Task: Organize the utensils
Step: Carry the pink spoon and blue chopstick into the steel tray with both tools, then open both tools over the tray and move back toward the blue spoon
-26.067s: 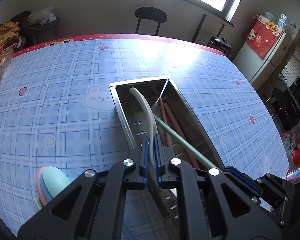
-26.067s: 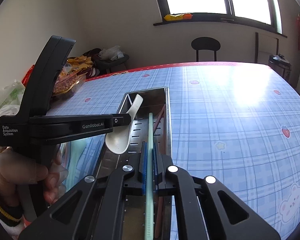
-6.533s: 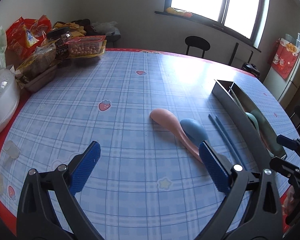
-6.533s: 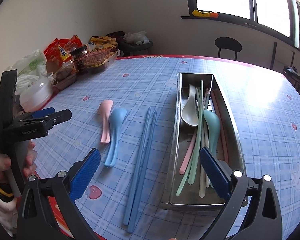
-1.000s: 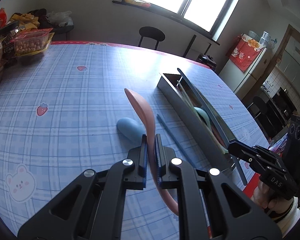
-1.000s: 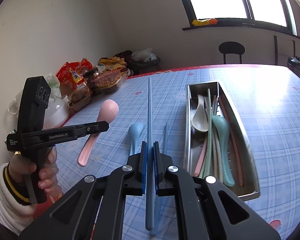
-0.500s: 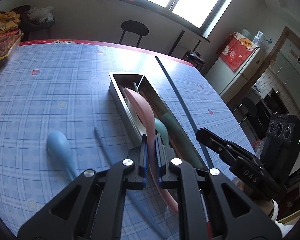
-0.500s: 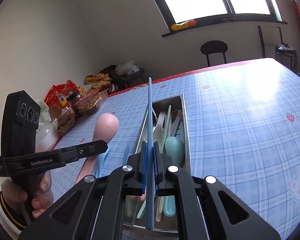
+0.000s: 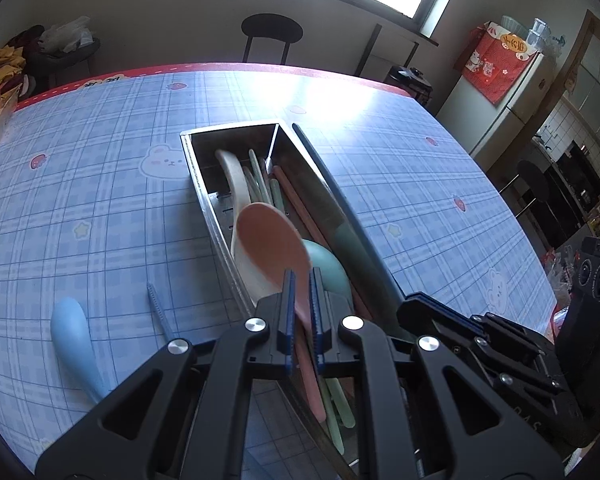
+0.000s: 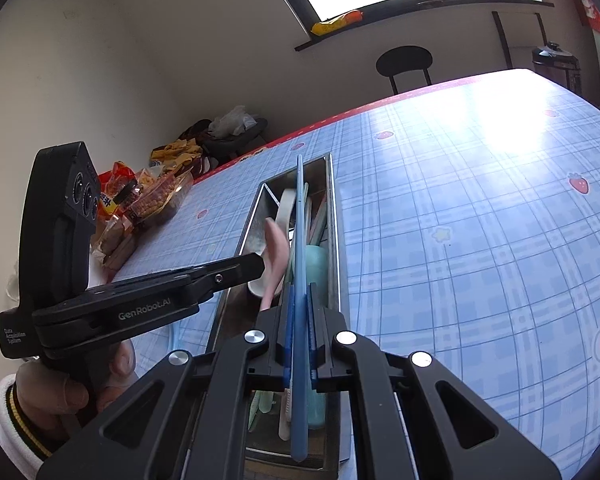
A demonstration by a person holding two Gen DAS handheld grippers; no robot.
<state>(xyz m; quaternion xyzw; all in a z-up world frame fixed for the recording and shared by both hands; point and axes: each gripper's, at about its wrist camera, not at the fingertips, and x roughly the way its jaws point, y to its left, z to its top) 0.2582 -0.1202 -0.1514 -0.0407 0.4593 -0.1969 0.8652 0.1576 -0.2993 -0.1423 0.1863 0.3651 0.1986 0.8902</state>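
My left gripper [image 9: 301, 280] is shut on a pink spoon [image 9: 270, 240] and holds it over the steel utensil tray [image 9: 198, 172], bowl forward. The tray holds a white spoon [image 9: 232, 172], a teal spoon [image 9: 328, 264] and several chopsticks. My right gripper [image 10: 298, 292] is shut on a blue chopstick [image 10: 299, 220] held lengthwise over the same tray [image 10: 334, 216]. The left gripper [image 10: 256, 266] with the pink spoon [image 10: 276, 252] shows beside it. The blue chopstick [image 9: 332, 188] also shows along the tray's right wall.
A blue spoon [image 9: 70, 328] and a second blue chopstick [image 9: 158, 308] lie on the checked tablecloth left of the tray. Snack packs [image 10: 152, 196] sit at the table's far left edge. A black chair [image 9: 272, 34] stands behind the table.
Both grippers have moved closer in over the tray and lower, carrying the pink spoon and the blue chopstick. The blue spoon and chopstick on the cloth have not moved.
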